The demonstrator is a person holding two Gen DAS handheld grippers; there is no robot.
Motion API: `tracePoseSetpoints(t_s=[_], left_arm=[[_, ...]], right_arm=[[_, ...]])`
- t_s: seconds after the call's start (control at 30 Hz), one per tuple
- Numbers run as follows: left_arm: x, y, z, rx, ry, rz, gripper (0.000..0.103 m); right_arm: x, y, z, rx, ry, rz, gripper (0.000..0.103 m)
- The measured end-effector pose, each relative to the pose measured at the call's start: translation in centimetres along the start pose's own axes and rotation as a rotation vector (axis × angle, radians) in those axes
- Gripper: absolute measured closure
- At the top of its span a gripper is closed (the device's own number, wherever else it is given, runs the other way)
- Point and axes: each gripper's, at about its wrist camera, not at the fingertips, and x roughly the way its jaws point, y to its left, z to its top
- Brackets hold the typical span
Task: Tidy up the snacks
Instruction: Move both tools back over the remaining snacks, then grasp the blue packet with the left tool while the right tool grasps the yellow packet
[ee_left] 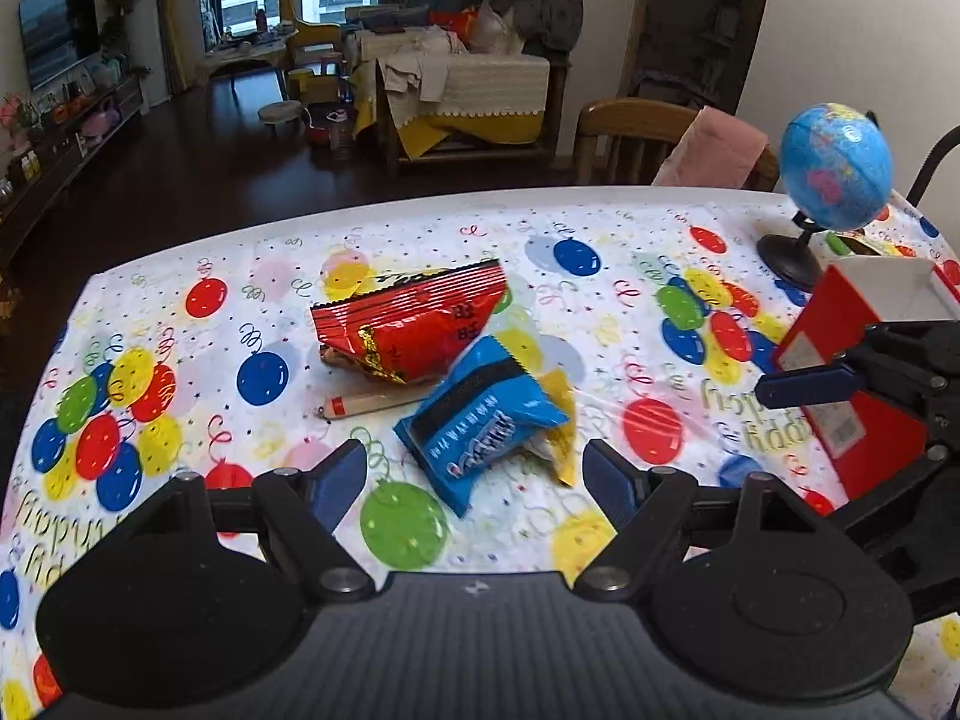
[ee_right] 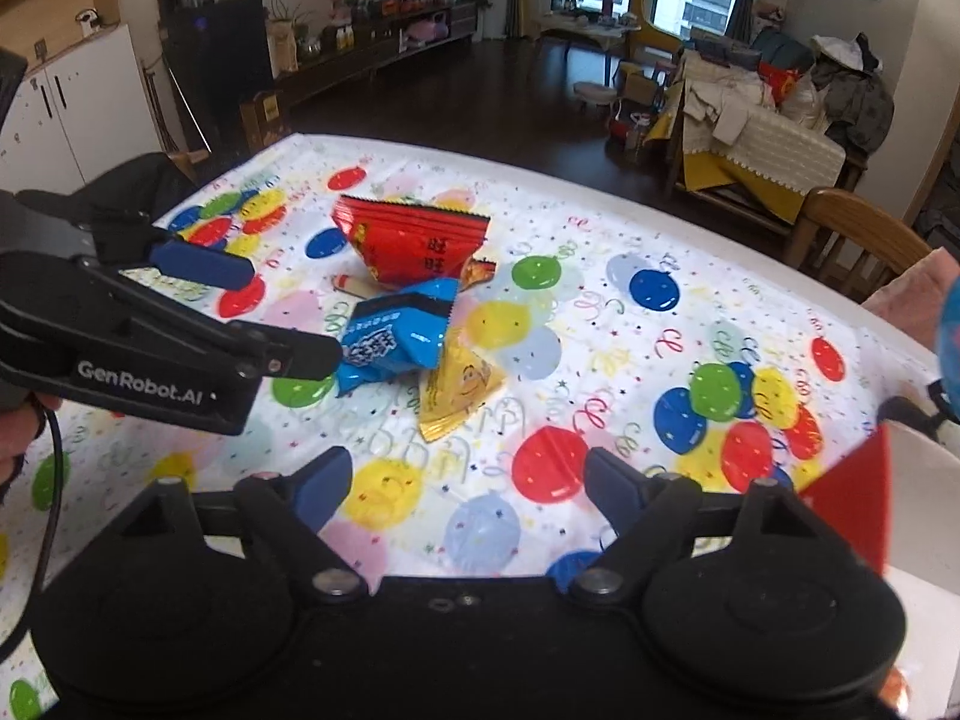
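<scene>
The snacks lie in a loose heap near the middle of the table (ee_left: 150,276), which is covered by a balloon-print cloth: a red packet (ee_left: 414,324) at the back, a blue packet (ee_left: 480,420) leaning against its front, a yellow packet (ee_right: 459,387) tucked partly under the blue one, and a small stick-shaped snack (ee_left: 366,405) lying flat on the cloth just left of them. The left gripper (ee_left: 474,480) hangs over the near side of the heap with its jaws spread wide and nothing between the pads; the blue packet sits in line with the gap but beyond the tips, untouched. The right gripper (ee_right: 468,483) is likewise wide apart and empty, above bare cloth just short of the yellow packet. Seen from the right wrist, the left gripper's fingers (ee_right: 201,264) come in from the left, close to the blue packet. At the right stands a red and white box (ee_left: 840,360), open at the top, with a globe (ee_left: 834,168) on a black stand just behind it near the far right corner. The cloth to the left of the heap and between heap and box is open. The table's far edge runs clear behind the red packet, with a wooden chair (ee_left: 636,138) beyond it.
</scene>
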Motion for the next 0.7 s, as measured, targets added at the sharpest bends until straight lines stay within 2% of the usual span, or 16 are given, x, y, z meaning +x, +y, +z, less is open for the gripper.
tracePoseSetpoints(t_s=[0.43, 0.7], left_arm=[[5.9, 1.6, 1.2, 0.126, 0.066, -0.155, 0.024], [8.2, 2.2, 1.8, 0.14, 0.093, -0.189, 0.024]], right_arm=[[6.2, 0.4, 1.8, -0.109, 0.041, 0.045, 0.034], [8.6, 0.6, 2.4, -0.155, 0.048, 0.034, 0.035]])
